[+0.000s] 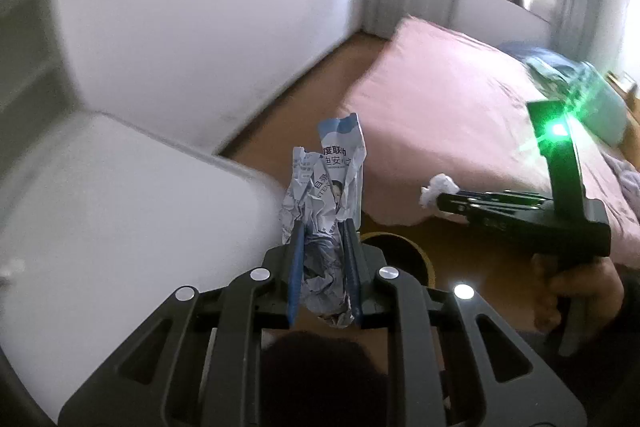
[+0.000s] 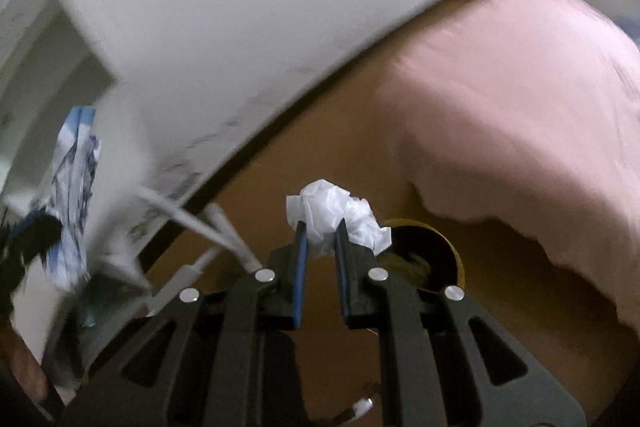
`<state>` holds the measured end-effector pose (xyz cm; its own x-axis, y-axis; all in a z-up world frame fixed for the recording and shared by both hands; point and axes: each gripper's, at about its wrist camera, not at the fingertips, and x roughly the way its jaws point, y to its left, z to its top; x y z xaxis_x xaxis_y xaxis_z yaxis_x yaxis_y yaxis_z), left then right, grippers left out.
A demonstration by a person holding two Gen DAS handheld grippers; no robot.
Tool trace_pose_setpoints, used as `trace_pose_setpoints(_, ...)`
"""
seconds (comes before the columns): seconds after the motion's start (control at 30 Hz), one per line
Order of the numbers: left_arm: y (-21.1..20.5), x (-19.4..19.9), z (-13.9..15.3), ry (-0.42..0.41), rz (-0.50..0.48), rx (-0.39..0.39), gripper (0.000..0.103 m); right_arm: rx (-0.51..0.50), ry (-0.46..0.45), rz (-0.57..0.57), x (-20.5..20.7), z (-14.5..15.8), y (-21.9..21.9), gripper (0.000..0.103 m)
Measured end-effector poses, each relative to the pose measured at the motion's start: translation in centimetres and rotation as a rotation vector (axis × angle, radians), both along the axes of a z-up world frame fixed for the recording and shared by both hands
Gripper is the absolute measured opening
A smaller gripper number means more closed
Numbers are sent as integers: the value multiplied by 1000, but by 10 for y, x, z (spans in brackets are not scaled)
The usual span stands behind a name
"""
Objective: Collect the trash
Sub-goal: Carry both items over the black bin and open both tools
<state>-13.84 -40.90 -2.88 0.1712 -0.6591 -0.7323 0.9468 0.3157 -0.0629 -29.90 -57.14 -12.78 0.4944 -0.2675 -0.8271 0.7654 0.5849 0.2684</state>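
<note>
Trash is in both hands at once, which looks like a way to clear two pieces in one trip. The left gripper (image 1: 325, 227) is clamped on a crumpled wrapper (image 1: 326, 195), a printed blue-and-white packet that stands up between the blue pads (image 1: 295, 267) and pokes well past the tips. It is pinched low down, so the loose upper part flops free; the hold is deep enough that it should not slip out.

The right gripper (image 2: 320, 227) is closed on a wad of white tissue (image 2: 340, 213), caught at its near edge, with most of the wad bulging to the right of the tips. That is a shallow bite, and soft paper could tear or pull loose if swung hard.

Below and just beyond both sets of fingers sits a round bin (image 2: 440, 251) on the brown floor (image 2: 328, 131), tucked close to the overhanging edge of the pink bed (image 1: 440, 115). In both wrist views its dark mouth lies just past the tips, and both grippers tilt downward toward it. My judgement is that both pieces are being carried there for dropping, and neither is over the opening yet.
</note>
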Motion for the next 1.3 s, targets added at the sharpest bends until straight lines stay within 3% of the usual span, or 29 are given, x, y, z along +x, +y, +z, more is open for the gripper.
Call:
trace_pose_setpoints(0.1, -34, -13, -45, 38, -24, 41, 18, 81, 35, -72, -19, -34, -31, 14)
trace_pose_setpoints(0.13, -51, -17, -73, 59, -31, 92, 18, 105, 53, -96, -23, -45, -41, 14)
trace_pose_setpoints(0.3, -92, -14, -153, 139, -29, 216, 18, 235, 134, -144, -25, -97, -65, 14)
trace_pose_setpoints(0.4, -103, -10, -193, 161, -21, 281, 18, 286, 153, -141, -21, -112, -69, 14)
trace_pose_setpoints(0.47, -112, -5, -207, 219, -28, 311, 18, 295, 167, -130, -18, -114, -69, 14)
trace_pose_setpoints(0.63, -113, -1, -219, 229, -21, 320, 18, 300, 173, -116, -14, -117, -66, 14)
trace_pose_setpoints(0.83, -104, -11, -215, 207, -25, 308, 18, 288, 171, -124, -16, -115, -69, 14)
trace_pose_setpoints(0.9, -105, -12, -213, 212, -23, 310, 18, 290, 180, -137, -18, -115, -68, 21)
trace_pose_setpoints(0.97, -104, -10, -212, 223, -18, 310, 18, 295, 170, -146, -22, -114, -68, 35)
trace_pose_setpoints(1.0, -103, -10, -212, 227, -17, 310, 18, 291, 165, -152, -23, -113, -68, 55)
trace_pose_setpoints(1.03, -103, -9, -211, 233, -14, 309, 18, 280, 160, -154, -21, -111, -68, 62)
trace_pose_setpoints(1.3, -104, -10, -212, 240, -18, 314, 19, 272, 161, -175, -24, -108, -70, 66)
